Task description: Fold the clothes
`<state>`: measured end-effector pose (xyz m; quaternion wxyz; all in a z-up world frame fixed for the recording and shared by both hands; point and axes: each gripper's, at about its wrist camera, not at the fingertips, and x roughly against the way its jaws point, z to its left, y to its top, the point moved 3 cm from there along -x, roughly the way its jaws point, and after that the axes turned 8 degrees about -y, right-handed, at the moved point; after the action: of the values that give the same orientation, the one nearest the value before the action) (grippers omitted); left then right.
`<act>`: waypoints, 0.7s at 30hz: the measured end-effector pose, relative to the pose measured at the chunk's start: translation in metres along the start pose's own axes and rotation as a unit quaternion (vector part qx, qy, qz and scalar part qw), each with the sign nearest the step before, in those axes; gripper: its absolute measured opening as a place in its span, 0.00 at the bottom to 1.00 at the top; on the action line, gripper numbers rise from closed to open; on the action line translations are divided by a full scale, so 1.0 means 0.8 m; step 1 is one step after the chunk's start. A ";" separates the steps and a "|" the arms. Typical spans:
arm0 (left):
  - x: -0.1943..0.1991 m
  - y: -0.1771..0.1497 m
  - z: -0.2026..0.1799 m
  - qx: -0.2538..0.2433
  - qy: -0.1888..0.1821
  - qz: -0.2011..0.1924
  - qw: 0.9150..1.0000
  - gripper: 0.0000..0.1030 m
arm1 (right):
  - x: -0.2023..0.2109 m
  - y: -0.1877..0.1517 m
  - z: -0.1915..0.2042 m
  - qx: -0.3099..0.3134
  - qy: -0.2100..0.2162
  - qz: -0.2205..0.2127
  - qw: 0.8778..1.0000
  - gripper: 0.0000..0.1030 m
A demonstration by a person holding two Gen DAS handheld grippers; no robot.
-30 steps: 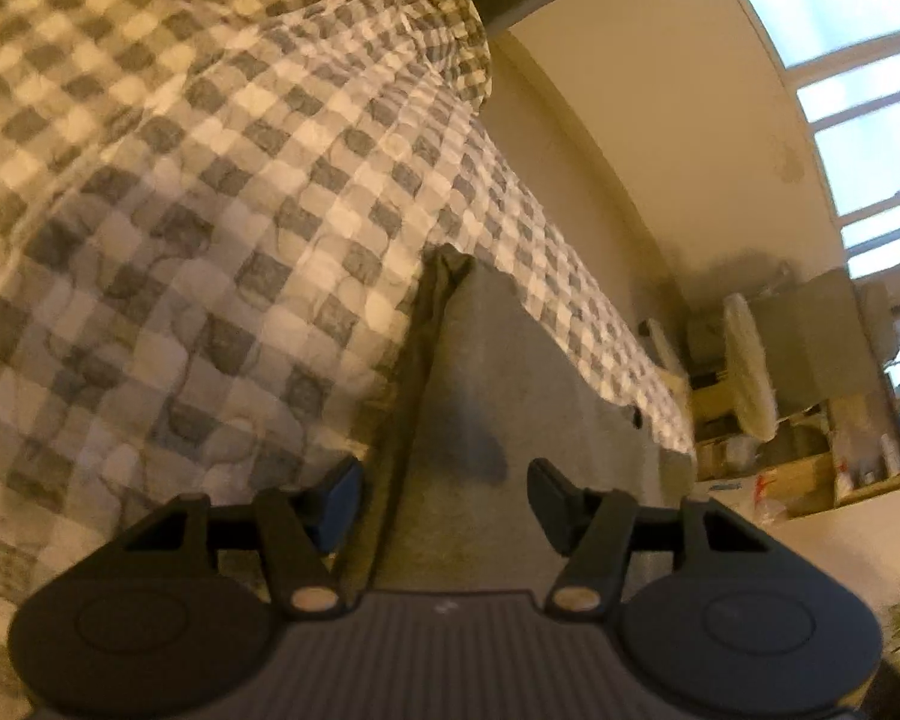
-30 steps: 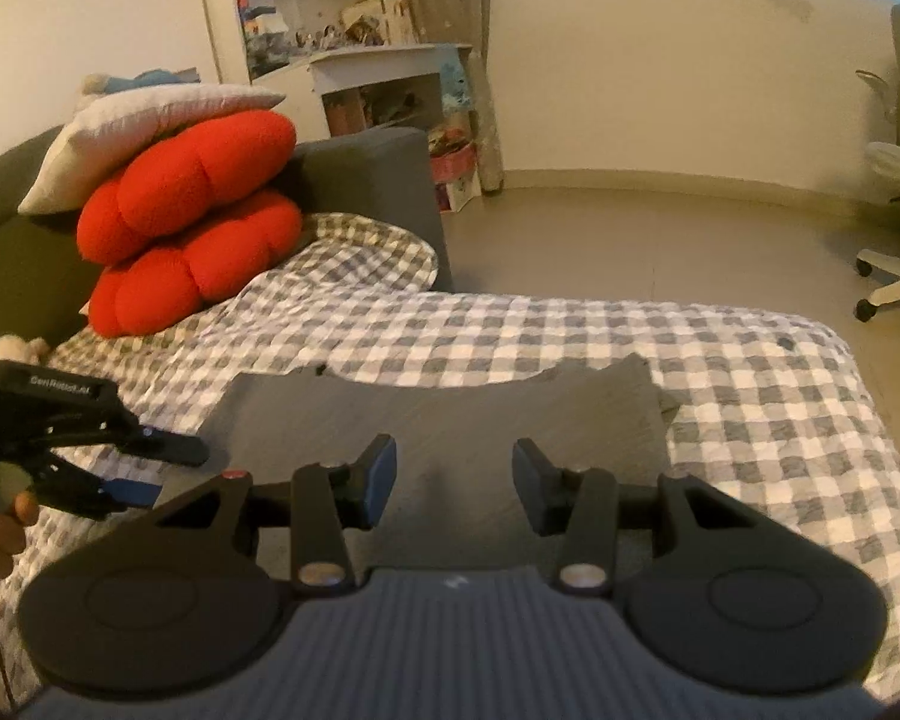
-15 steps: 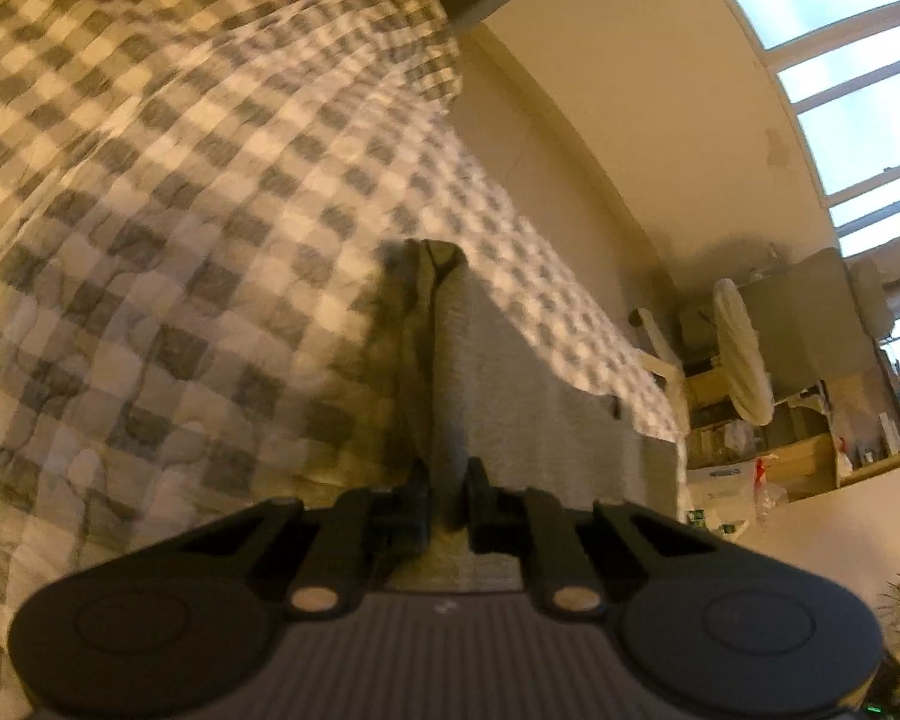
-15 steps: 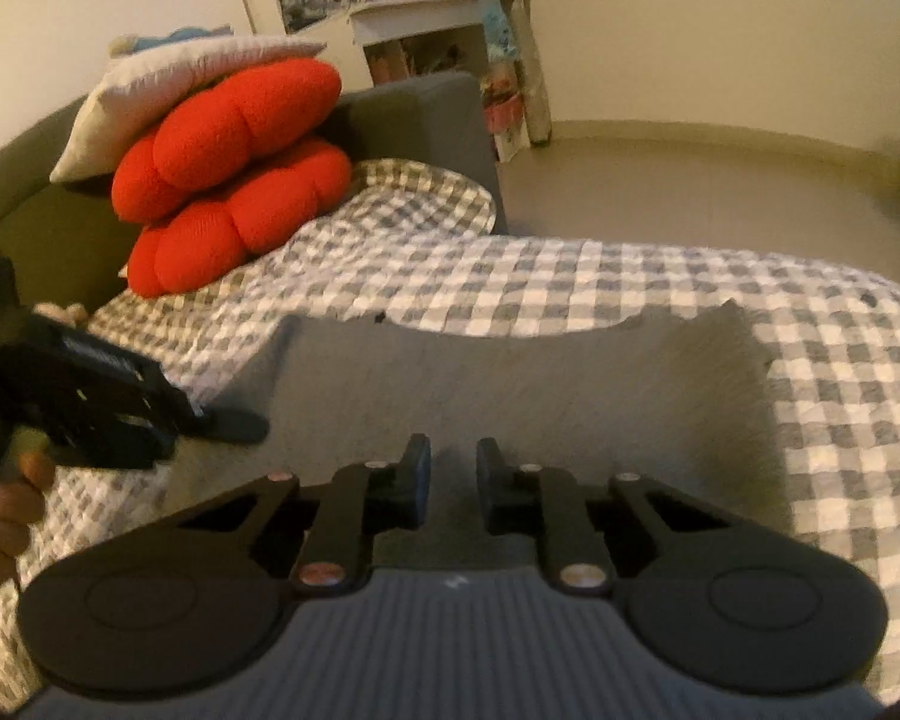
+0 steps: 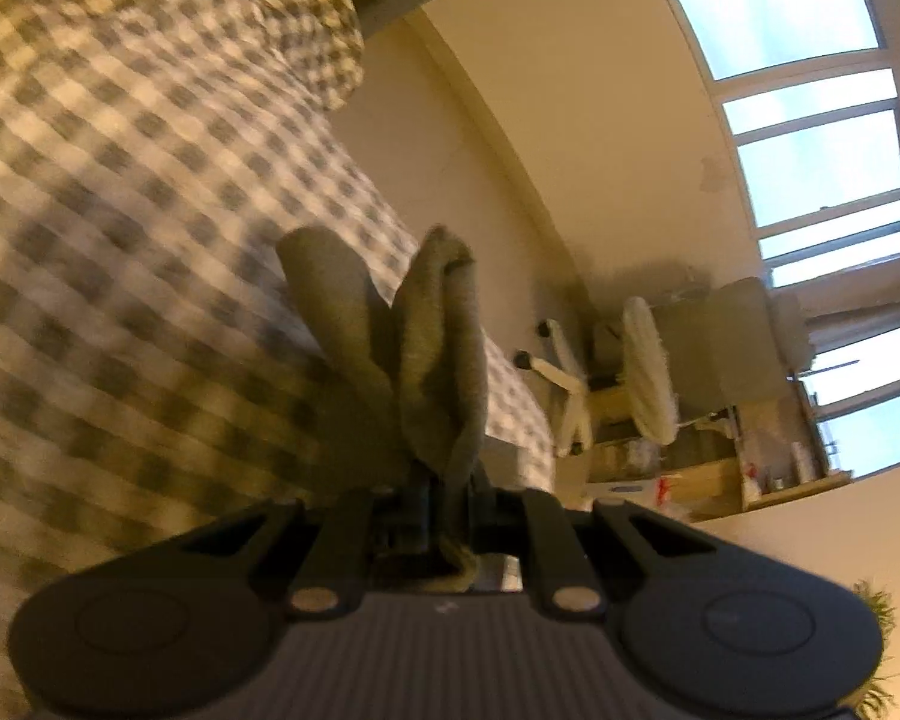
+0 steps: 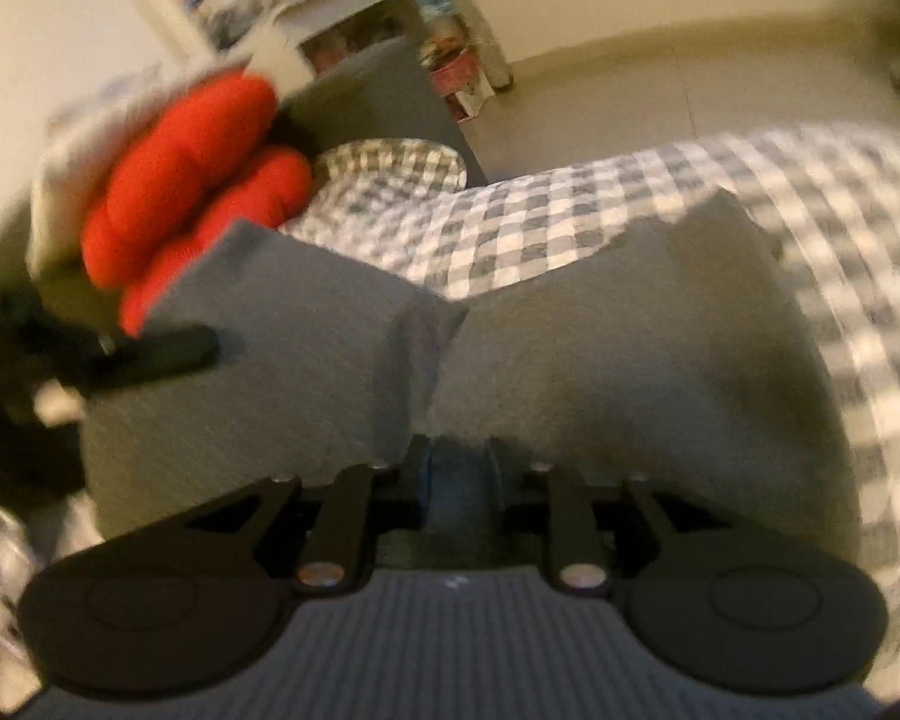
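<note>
Above the grey-and-white checked bedcover [image 6: 570, 204], both the left gripper [image 5: 453, 492] and the right gripper [image 6: 459, 474] clamp the grey knit garment [image 6: 600, 360], the right jaws easing apart.

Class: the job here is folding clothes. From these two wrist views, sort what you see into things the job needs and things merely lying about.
Part of the job:
grey garment
left gripper, clamped on its edge
right gripper, jaws opening, cloth between them
checked bedcover, the work surface

Just lying about:
red cushions
office chair
cluttered shelf
</note>
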<state>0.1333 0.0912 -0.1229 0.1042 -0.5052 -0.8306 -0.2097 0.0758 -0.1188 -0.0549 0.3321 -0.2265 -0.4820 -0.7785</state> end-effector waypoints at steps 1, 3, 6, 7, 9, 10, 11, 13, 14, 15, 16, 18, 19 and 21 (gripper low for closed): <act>-0.010 -0.003 -0.004 0.002 -0.006 0.004 1.000 0.10 | 0.007 0.003 -0.009 -0.024 0.012 -0.002 1.000 0.30; -0.027 -0.010 -0.013 0.003 -0.014 0.011 1.000 0.10 | 0.021 0.010 -0.029 -0.071 0.034 -0.007 0.997 0.36; -0.054 -0.021 -0.020 0.006 -0.019 0.022 1.000 0.10 | 0.040 0.019 -0.057 -0.131 0.058 -0.015 0.990 0.38; -0.064 -0.025 -0.022 0.007 -0.021 0.026 0.999 0.10 | 0.044 0.021 -0.066 -0.149 0.061 -0.017 0.987 0.38; -0.081 -0.033 -0.026 0.010 -0.024 0.034 0.999 0.10 | 0.050 0.023 -0.086 -0.182 0.064 -0.020 0.981 0.39; -0.090 -0.037 -0.027 0.013 -0.027 0.038 0.999 0.10 | 0.052 0.023 -0.095 -0.197 0.066 -0.020 0.978 0.39; -0.099 -0.041 -0.026 0.015 -0.029 0.045 0.998 0.11 | 0.054 0.023 -0.105 -0.214 0.069 -0.020 0.974 0.39; -0.114 -0.048 -0.025 0.022 -0.038 0.061 0.997 0.11 | 0.058 0.021 -0.119 -0.240 0.074 -0.019 0.968 0.39; -0.120 -0.051 -0.023 0.028 -0.043 0.070 0.996 0.12 | 0.060 0.019 -0.126 -0.252 0.077 -0.019 0.964 0.40; -0.126 -0.055 -0.022 0.034 -0.048 0.080 0.995 0.14 | 0.061 0.019 -0.132 -0.263 0.080 -0.019 0.961 0.40; -0.126 -0.056 -0.022 0.036 -0.057 0.081 0.994 0.16 | 0.063 0.018 -0.137 -0.274 0.083 -0.019 0.958 0.40; -0.124 -0.058 -0.022 0.040 -0.074 0.082 0.993 0.23 | 0.066 0.018 -0.147 -0.296 0.094 -0.020 0.950 0.40; -0.118 -0.056 -0.024 0.042 -0.090 0.079 0.992 0.25 | 0.069 0.017 -0.152 -0.307 0.101 -0.020 0.946 0.43; -0.105 -0.052 -0.030 0.045 -0.121 0.070 0.989 0.30 | 0.072 0.017 -0.157 -0.328 0.115 -0.023 0.938 0.48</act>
<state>0.1349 -0.0027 -0.1442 0.0400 -0.5789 -0.8081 -0.1016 0.0426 -0.2538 -0.0624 0.2747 -0.2210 -0.1639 -0.9213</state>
